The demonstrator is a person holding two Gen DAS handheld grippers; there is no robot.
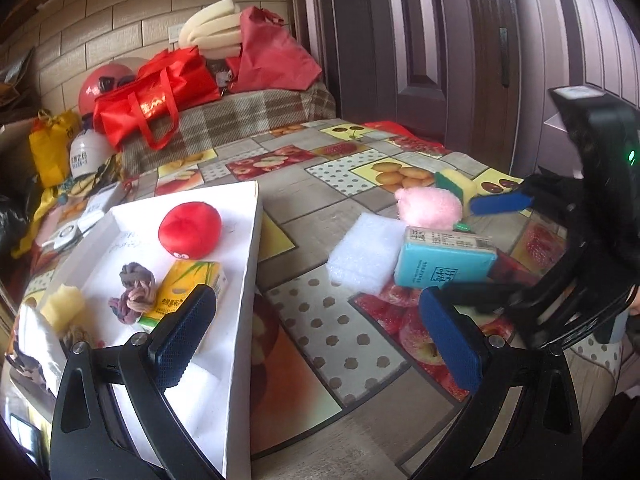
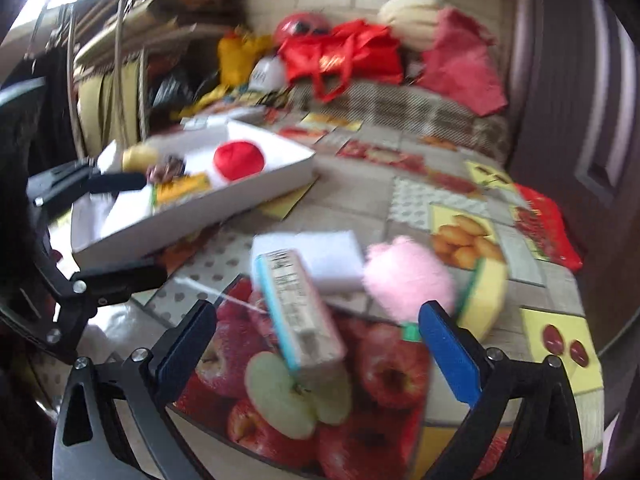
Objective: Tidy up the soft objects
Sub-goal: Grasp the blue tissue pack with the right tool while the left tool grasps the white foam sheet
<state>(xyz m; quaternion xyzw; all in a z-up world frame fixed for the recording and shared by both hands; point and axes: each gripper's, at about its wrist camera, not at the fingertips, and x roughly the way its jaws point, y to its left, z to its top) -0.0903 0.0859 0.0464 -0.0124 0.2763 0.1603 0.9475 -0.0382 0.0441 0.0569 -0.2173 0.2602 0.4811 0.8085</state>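
A white tray (image 1: 248,264) holds a red plush ball (image 1: 190,229), a knotted rope toy (image 1: 132,293), a yellow tissue pack (image 1: 188,288) and a yellow sponge (image 1: 63,306). On the table lie a blue tissue pack (image 1: 442,260), a white foam pad (image 1: 366,258), a pink plush (image 1: 430,208) and a yellow-green sponge (image 1: 454,182). My left gripper (image 1: 316,336) is open over the tray's right edge. My right gripper (image 2: 316,340) is open around the blue tissue pack (image 2: 298,312), with the pink plush (image 2: 408,276) just past its right finger.
Red bags (image 1: 156,96), a yellow bag (image 1: 52,140), a white jar (image 1: 86,156) and foam rolls (image 1: 212,36) crowd the back of the table. A dark door (image 1: 440,40) stands at the right. The table (image 1: 320,200) has a fruit-print cover.
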